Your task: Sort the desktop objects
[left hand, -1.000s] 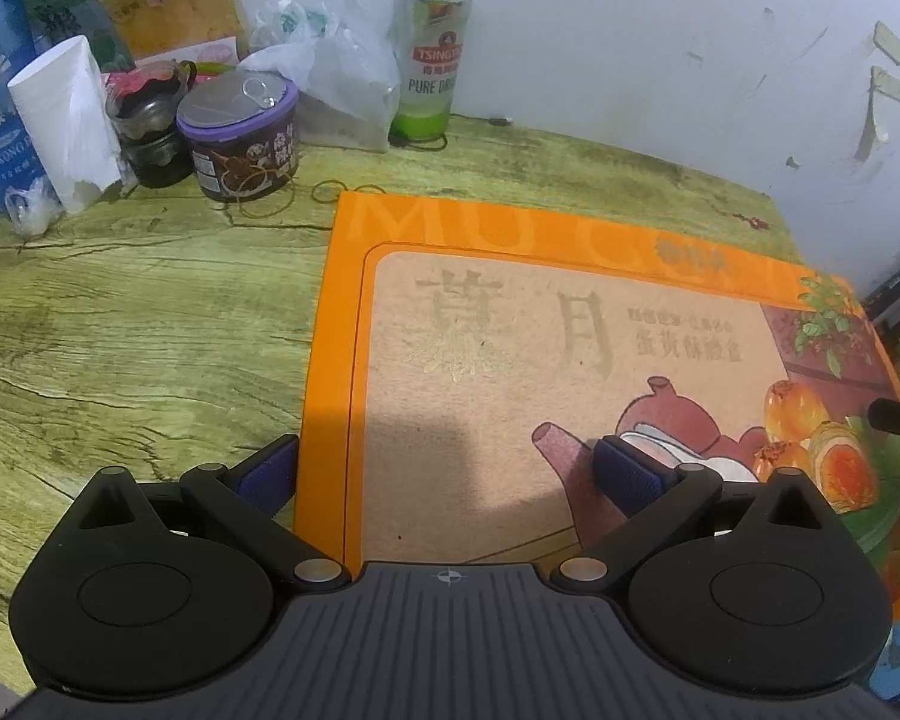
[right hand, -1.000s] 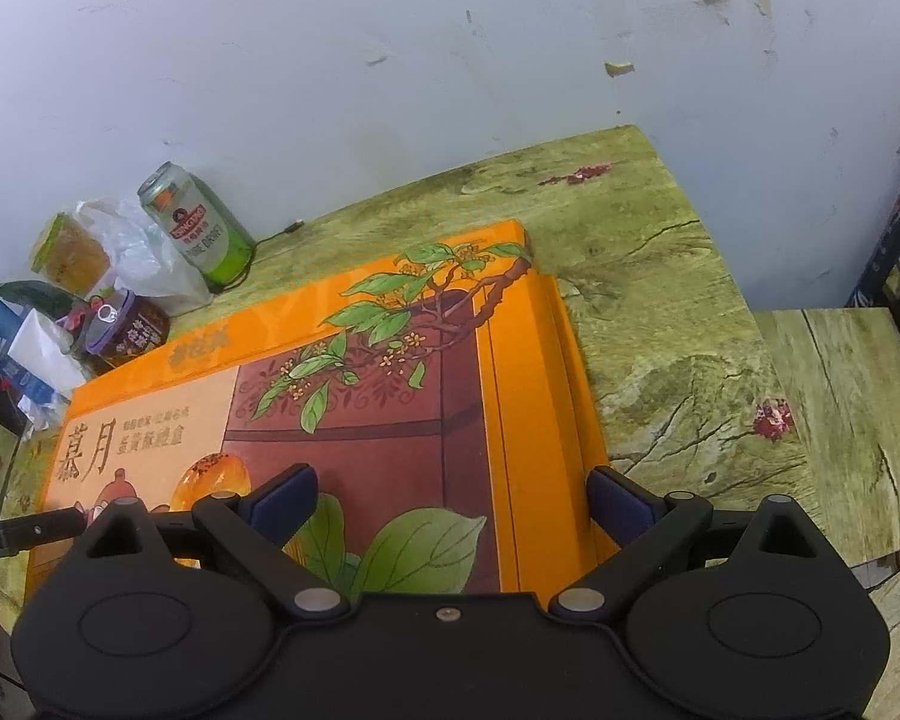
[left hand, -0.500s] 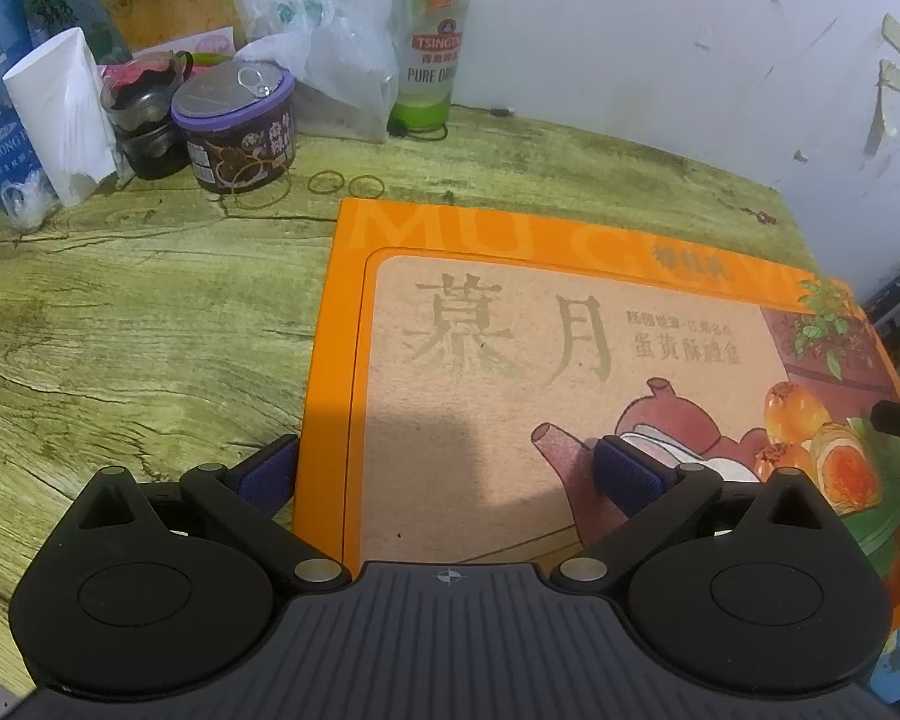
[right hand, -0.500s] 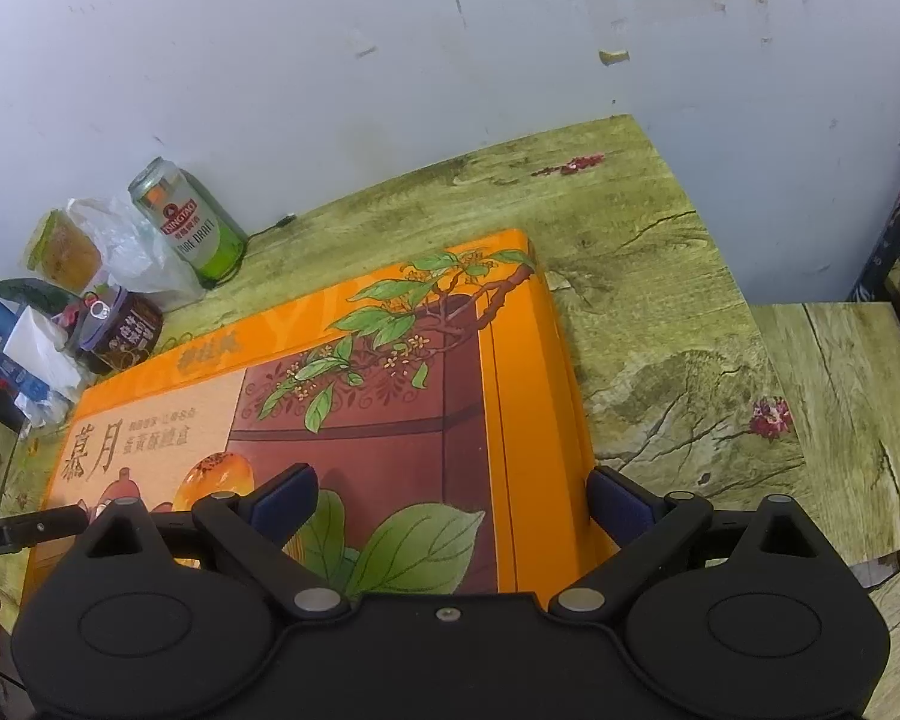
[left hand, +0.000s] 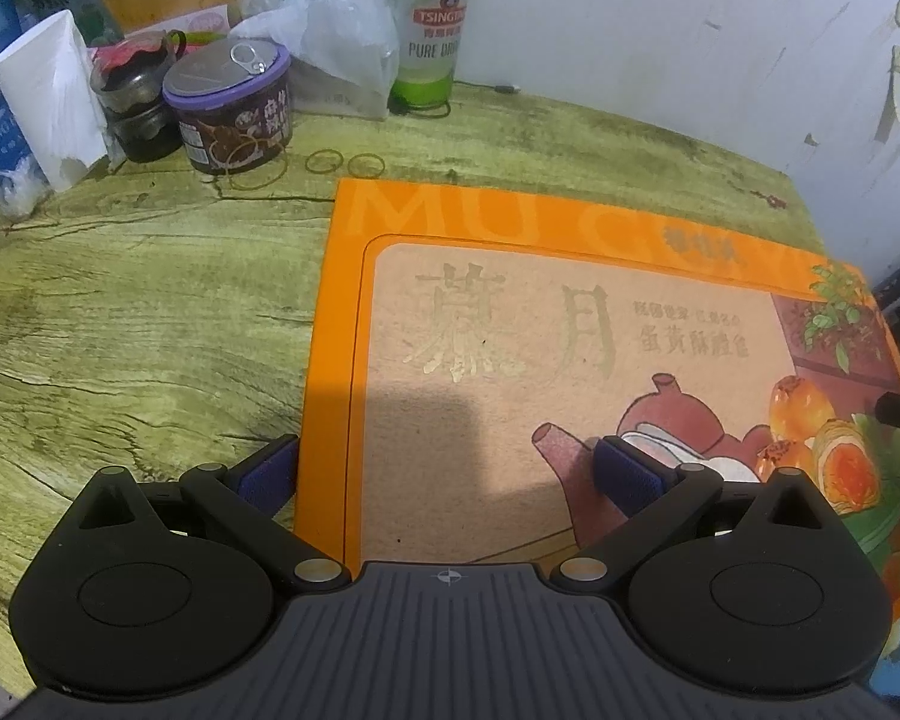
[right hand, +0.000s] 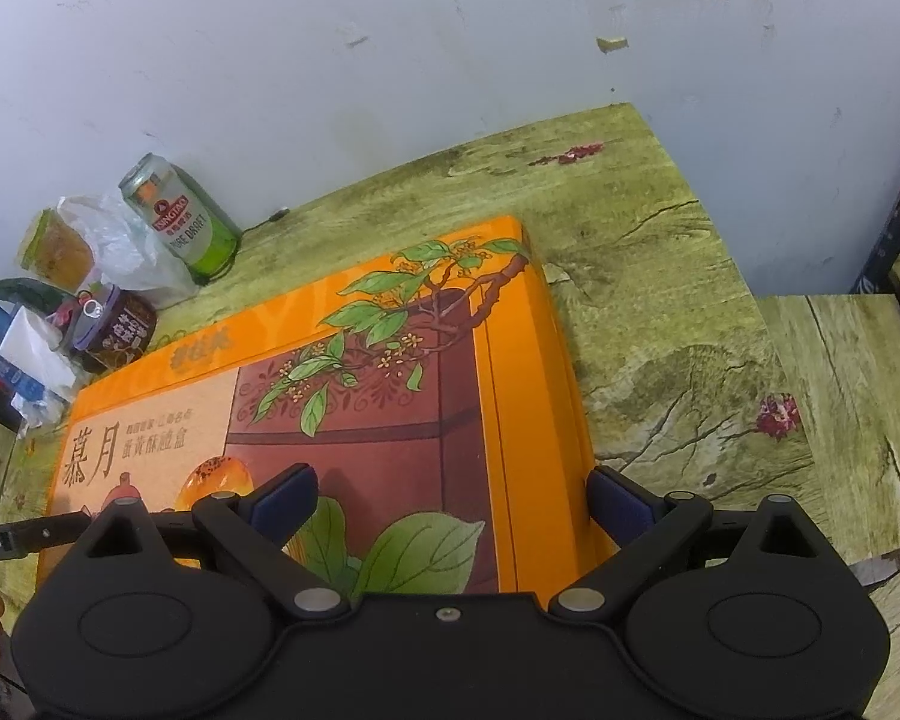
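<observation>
Nearest in the left wrist view, the left claw (left hand: 447, 474) stands spread wide across the left edge of the orange gift box (left hand: 570, 360): one blue pad (left hand: 270, 471) sits just outside that edge over the bench (left hand: 120, 312), the other over the printed teapot on the lid, and neither visibly presses the box. The right claw (right hand: 450, 498) is likewise spread wide, straddling the box's (right hand: 360, 396) right edge, its right pad (right hand: 621, 504) against or just beside the orange side wall; whether it touches, I cannot tell. The box lies flat on the green wood-grain bench (right hand: 660, 300). Only the right view shows the bare bench beyond the box's right side and a second lower surface further right; only the left view shows the rubber bands (left hand: 324, 162) lying past the box's far left corner. Farther back, by the wall, stand a purple-lidded tin (left hand: 231, 102), a dark jar (left hand: 138, 102), a white tissue pack (left hand: 51, 102), a plastic bag (left hand: 336, 42) and a Tsingtao beer can (left hand: 429, 24).
</observation>
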`<state>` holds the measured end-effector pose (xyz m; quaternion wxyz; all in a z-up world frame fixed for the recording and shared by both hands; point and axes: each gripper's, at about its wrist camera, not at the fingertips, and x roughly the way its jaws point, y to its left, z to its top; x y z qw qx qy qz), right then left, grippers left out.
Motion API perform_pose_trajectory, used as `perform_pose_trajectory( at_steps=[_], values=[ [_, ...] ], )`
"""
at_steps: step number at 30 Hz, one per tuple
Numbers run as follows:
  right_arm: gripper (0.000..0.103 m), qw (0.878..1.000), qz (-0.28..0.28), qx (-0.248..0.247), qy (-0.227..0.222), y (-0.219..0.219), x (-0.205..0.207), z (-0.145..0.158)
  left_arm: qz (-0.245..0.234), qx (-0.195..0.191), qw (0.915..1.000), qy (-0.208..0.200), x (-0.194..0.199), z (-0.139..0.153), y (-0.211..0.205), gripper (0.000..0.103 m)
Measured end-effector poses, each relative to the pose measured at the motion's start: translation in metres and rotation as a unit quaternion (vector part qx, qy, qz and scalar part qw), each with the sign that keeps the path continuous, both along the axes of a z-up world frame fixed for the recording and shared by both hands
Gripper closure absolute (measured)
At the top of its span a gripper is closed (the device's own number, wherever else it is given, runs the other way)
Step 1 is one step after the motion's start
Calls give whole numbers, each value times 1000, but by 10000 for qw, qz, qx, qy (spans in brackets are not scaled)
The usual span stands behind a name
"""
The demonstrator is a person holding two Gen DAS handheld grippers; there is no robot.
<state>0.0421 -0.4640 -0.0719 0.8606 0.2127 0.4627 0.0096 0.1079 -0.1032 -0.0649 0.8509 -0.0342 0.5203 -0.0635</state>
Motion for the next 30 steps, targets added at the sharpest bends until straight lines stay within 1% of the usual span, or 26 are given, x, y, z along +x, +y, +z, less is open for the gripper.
perform_pose_trajectory(
  at_steps=[13,30],
  values=[
    [6,10000,-24,3,76,1,4,-3,-29,20,9999,140,6,-7,2,1],
    [6,9999,-94,-32,62,0,2,-3,-41,24,9998,185,8,-11,-2,1]
  ],
)
